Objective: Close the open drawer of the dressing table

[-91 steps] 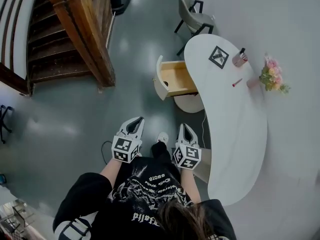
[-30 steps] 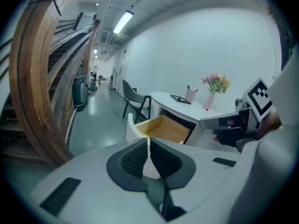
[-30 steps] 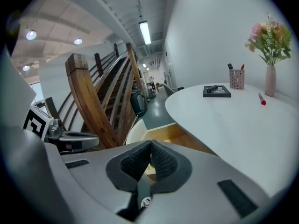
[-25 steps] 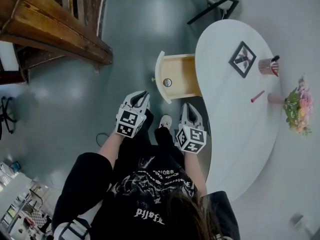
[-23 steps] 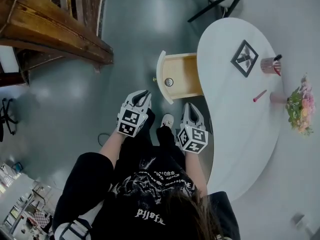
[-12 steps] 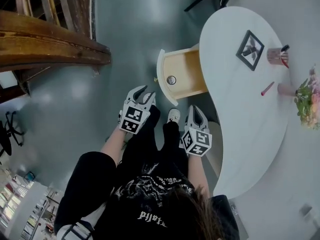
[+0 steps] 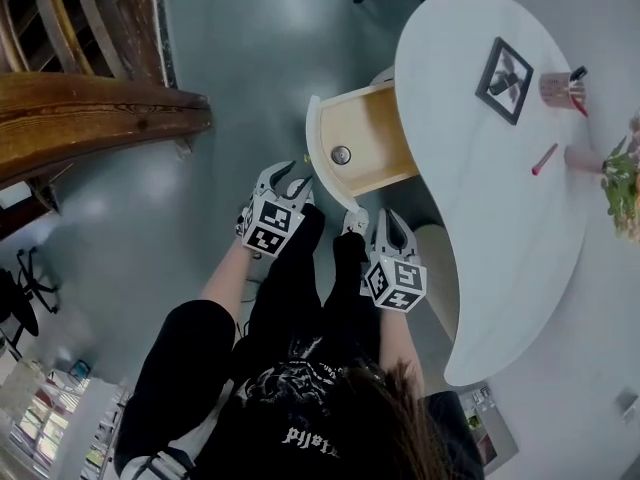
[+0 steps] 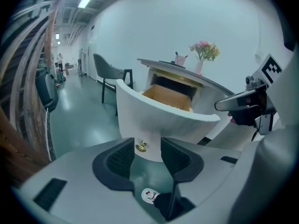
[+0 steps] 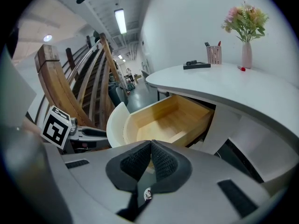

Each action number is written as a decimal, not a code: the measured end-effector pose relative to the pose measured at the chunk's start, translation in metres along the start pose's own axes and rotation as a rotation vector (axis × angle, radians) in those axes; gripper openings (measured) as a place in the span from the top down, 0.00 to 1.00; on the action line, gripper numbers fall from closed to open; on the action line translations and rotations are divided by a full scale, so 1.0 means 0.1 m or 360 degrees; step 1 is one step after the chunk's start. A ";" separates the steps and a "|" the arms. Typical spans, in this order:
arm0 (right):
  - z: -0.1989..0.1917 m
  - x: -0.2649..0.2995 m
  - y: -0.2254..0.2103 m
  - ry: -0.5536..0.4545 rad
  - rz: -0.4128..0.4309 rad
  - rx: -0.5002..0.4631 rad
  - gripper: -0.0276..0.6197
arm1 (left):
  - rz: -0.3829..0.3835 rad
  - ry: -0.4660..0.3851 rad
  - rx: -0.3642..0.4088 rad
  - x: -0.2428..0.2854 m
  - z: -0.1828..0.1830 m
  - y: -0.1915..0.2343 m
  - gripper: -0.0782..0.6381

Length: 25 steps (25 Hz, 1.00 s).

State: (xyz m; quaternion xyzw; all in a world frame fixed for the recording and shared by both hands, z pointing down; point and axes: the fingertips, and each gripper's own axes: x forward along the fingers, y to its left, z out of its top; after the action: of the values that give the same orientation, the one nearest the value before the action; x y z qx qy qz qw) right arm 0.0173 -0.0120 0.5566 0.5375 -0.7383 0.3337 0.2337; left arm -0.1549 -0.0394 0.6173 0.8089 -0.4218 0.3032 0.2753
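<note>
Left gripper [image 7: 287, 176] with grey jaws wide apart, just been opening, holding nothing. Small gold knob [image 8: 140, 147] just ahead, in line with the gap, not touched. Right gripper [image 7: 386, 220] with jaws shut tight, empty. Open wooden drawer with curved white front [image 7: 365, 153] sticking out of big white curved dressing table [image 7: 500, 208], close to both grippers.

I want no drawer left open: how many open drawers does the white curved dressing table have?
1: the pale wooden drawer with a curved white front, pulled out from under the tabletop at its left edge in the head view. Closed ones may be hidden under it.
</note>
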 end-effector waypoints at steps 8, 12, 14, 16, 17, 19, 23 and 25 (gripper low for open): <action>-0.16 0.10 -0.02 0.0056 -0.0018 0.0055 0.92 | -0.0075 0.0172 0.0244 0.30 -0.18 0.11 0.64; -0.28 0.13 -0.06 0.0101 -0.0031 0.0098 0.92 | -0.0091 0.0196 0.0313 0.42 -0.18 0.15 0.64; -0.31 0.13 -0.07 0.0108 -0.0037 0.0114 0.92 | -0.0112 0.0222 0.0377 0.49 -0.20 0.15 0.64; -0.33 0.13 -0.08 0.0112 -0.0045 0.0125 0.92 | -0.0129 0.0245 0.0424 0.53 -0.23 0.15 0.64; -0.33 0.12 -0.09 0.0112 -0.0049 0.0131 0.92 | -0.0136 0.0254 0.0436 0.55 -0.25 0.15 0.64; -0.32 0.13 -0.10 0.0109 -0.0055 0.0136 0.92 | -0.0145 0.0269 0.0460 0.57 -0.27 0.17 0.65; -0.34 0.14 -0.11 0.0115 -0.0062 0.0136 0.92 | -0.0164 0.0261 0.0537 0.59 -0.25 0.18 0.66; -0.36 0.13 -0.11 0.0124 -0.0065 0.0146 0.92 | -0.0172 0.0264 0.0571 0.60 -0.25 0.17 0.69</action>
State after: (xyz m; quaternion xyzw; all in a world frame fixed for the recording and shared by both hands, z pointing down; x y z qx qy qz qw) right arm 0.0234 0.0041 0.5930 0.5492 -0.7015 0.3831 0.2441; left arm -0.1482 -0.0613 0.6806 0.8386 -0.2930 0.4239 0.1766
